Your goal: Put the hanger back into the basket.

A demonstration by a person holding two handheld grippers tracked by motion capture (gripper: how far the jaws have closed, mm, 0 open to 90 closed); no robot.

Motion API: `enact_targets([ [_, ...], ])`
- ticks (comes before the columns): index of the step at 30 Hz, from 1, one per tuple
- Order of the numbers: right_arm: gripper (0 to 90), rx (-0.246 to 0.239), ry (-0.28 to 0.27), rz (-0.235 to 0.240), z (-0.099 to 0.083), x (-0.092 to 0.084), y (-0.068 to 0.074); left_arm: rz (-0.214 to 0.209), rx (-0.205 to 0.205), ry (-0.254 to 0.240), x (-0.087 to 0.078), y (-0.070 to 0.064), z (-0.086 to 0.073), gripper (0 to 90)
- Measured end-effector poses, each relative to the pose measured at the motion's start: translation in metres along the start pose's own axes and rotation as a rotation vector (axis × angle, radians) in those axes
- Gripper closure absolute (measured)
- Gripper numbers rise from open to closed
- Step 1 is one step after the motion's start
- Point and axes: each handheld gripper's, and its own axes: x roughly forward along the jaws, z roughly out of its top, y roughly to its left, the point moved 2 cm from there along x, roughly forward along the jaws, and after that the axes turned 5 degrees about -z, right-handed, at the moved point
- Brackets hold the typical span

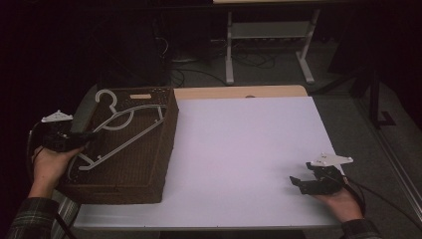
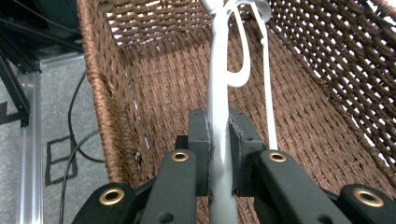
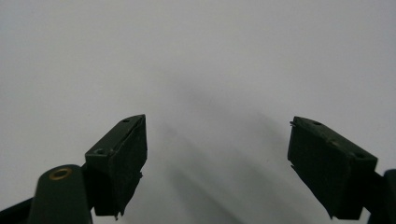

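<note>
White tabletop [image 1: 239, 149] takes up most of the high view, bare from the basket to its right edge, so wide open room is left there for any move. Beyond its far side a strip of wood [image 1: 234, 92] shows, and past that a dark floor with a desk frame [image 1: 268, 45] well apart from the work

Brown wicker makes up the basket [image 1: 149, 164], which is set on the left end of the table with its near-left corner close to the table's edge. Its walls are tall, as seen in the left gripper view [image 2: 107, 116], and little side room is left inside them

A pale hanger [image 1: 122, 130] is held slanting over the basket's open top, its hook [image 1: 107, 98] toward the far-left corner. One of its bars is clamped between the pads of the left gripper [image 1: 85, 137] [image 2: 219, 140], which is closed tight on it at the basket's left rim. By the look of it the hanger is being lowered in and is not yet laid on the bottom; the setting down and the release are judged to be left

The right gripper [image 1: 298, 182] [image 3: 217, 163] rests low over the table near its right edge, jaws spread wide with nothing between them
</note>
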Motion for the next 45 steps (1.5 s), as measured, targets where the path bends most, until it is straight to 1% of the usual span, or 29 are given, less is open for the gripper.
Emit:
enact_targets([
  [2, 19.2, 0.0, 0.0, 0.0, 0.0, 0.0, 0.0, -0.003, 0.003, -0.004, 0.0, -0.001, 0.0, 81.1],
  [3, 19.2, 0.001, 0.0, 0.0, 0.0, 0.0, 0.0, -0.012, 0.0, 0.008, 0.001, -0.001, 0.0, 80.8],
  [6, 19.2, 0.001, -0.001, 0.0, 0.0, 0.0, 0.0, -0.016, -0.005, 0.02, 0.002, -0.002, 0.0, 80.3],
  [7, 19.2, 0.001, -0.001, 0.0, 0.0, 0.0, 0.0, -0.028, -0.009, 0.023, 0.002, -0.002, 0.0, 79.6],
  [10, 19.2, 0.002, -0.001, 0.0, 0.0, 0.0, 0.0, -0.025, -0.014, 0.033, 0.003, -0.002, 0.0, 79.2],
  [14, 19.2, 0.0, 0.0, 0.001, 0.0, 0.0, 0.0, -0.032, -0.006, 0.04, 0.005, -0.004, 0.0, 74.4],
  [16, 19.2, 0.001, 0.0, 0.001, 0.0, 0.0, 0.0, -0.031, 0.0, 0.048, 0.007, -0.004, 0.0, 74.4],
  [21, 19.2, 0.002, -0.001, 0.001, 0.0, 0.0, -0.001, -0.037, 0.002, 0.045, 0.008, -0.006, 0.001, 73.7],
  [23, 19.2, 0.002, -0.002, 0.002, 0.0, 0.0, -0.001, -0.045, 0.006, 0.035, 0.007, -0.009, 0.003, 71.4],
  [25, 19.2, 0.001, -0.001, 0.001, 0.0, 0.0, -0.001, -0.048, 0.01, 0.03, 0.007, -0.011, 0.004, 67.0],
  [26, 19.2, 0.002, -0.002, 0.002, 0.0, 0.0, -0.001, -0.049, 0.013, 0.024, 0.007, -0.013, 0.006, 67.0],
  [27, 19.2, 0.003, -0.002, 0.003, 0.0, 0.0, 0.0, -0.05, 0.019, 0.021, 0.007, -0.015, 0.007, 61.7],
  [29, 19.2, 0.003, -0.004, 0.005, 0.0, 0.0, -0.001, -0.063, 0.029, 0.01, 0.008, -0.021, 0.011, 57.3],
  [32, 19.1, 0.008, -0.011, 0.009, 0.001, -0.001, -0.001, -0.084, 0.048, 0.009, 0.01, -0.029, 0.015, 50.6],
  [33, 19.1, 0.008, -0.011, 0.009, 0.001, -0.001, -0.001, -0.084, 0.048, 0.009, 0.01, -0.029, 0.015, 48.5],
  [34, 19.0, 0.01, -0.013, 0.011, 0.001, -0.002, -0.001, -0.091, 0.055, 0.008, 0.011, -0.032, 0.017, 48.5],
  [35, 18.7, 0.011, -0.023, 0.015, 0.002, -0.004, -0.001, -0.097, 0.06, 0.002, 0.012, -0.035, 0.018, 43.6],
  [36, 18.7, 0.013, -0.027, 0.018, 0.002, -0.004, -0.002, -0.11, 0.073, -0.007, 0.013, -0.041, 0.021, 41.2],
  [37, 18.7, 0.014, -0.033, 0.019, 0.004, -0.005, -0.002, -0.119, 0.077, -0.013, 0.013, -0.044, 0.023, 38.8],
  [40, 17.7, 0.01, -0.047, 0.024, 0.007, -0.008, -0.002, -0.132, 0.102, -0.023, 0.014, -0.055, 0.029, 32.4],
  [44, 16.7, 0.008, -0.062, 0.035, 0.011, -0.01, -0.002, -0.154, 0.13, -0.035, 0.018, -0.07, 0.037, 26.0],
  [45, 16.6, 0.008, -0.067, 0.039, 0.012, -0.011, -0.002, -0.157, 0.143, -0.036, 0.019, -0.073, 0.039, 25.3],
])
